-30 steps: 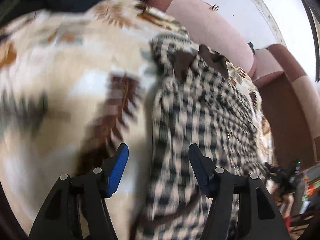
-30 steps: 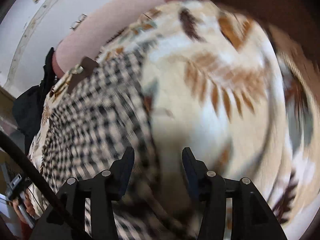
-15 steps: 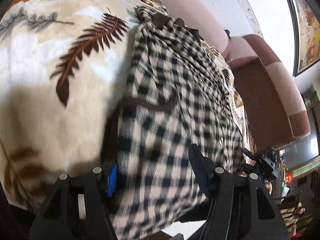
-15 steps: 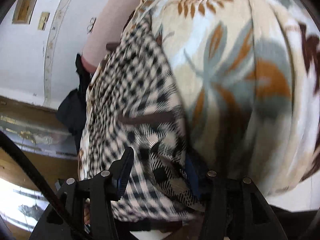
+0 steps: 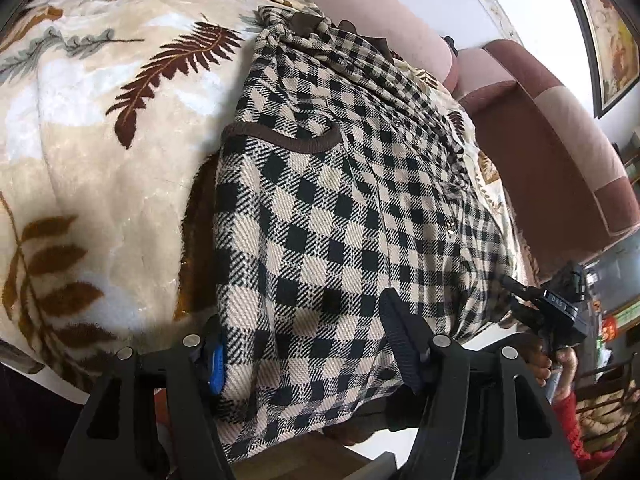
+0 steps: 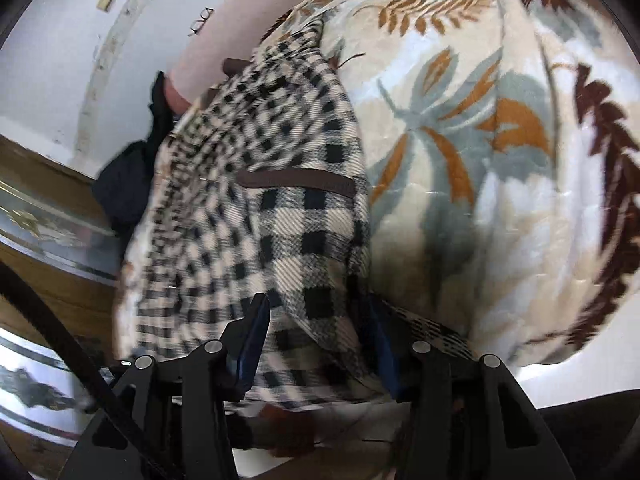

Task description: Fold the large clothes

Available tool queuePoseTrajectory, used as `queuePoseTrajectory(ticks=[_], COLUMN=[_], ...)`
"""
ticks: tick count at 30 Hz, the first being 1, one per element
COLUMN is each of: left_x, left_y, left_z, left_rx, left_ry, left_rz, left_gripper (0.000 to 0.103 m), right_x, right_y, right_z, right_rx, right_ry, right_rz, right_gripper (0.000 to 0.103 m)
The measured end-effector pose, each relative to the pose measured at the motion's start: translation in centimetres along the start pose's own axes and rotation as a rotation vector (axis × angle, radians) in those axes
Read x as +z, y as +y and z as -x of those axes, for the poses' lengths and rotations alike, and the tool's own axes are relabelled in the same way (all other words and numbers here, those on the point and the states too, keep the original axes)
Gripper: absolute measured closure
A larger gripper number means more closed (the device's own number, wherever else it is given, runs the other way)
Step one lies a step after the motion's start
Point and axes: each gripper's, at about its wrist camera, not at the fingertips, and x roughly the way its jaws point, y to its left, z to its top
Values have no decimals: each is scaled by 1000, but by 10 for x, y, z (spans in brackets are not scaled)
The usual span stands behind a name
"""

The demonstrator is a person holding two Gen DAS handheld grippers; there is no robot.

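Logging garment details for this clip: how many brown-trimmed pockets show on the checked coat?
2. One pocket trim lies near the coat's left edge beside the blanket; the other near its right edge. The underside is hidden, so more are possible.

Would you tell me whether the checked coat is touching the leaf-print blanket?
Touching. The left wrist view shows the checked coat lying spread flat on the leaf-print blanket, its edge resting on the pile with no gap.
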Motion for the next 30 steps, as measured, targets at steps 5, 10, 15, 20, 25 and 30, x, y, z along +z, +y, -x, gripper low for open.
queuePoseTrajectory(ticks=[5, 10, 15, 20, 25, 30], left_x=[-4, 3, -1, -6, 4, 37], left_y=[-12, -1, 5, 8, 9, -2], left_z=[-4, 9, 55, 64, 65, 68], left_rx=[73, 119, 44, 43, 14, -14], left_ry=[5, 12, -45, -33, -20, -40], left_rz=[-63, -12, 33, 40, 71, 56], left_gripper=[45, 99, 99, 99, 99, 99], right_x=[-10, -13, -21, -29, -18, 18], right_y=[2, 19, 18, 12, 20, 42], right_z=[4, -6, 26, 40, 32, 36], right_rx=[-144, -218, -98, -21, 4, 70], right_ry=[-40, 8, 13, 50, 87, 64], right_rz=[33, 143, 93, 36, 30, 59], right_gripper=[47, 92, 95, 95, 95, 95])
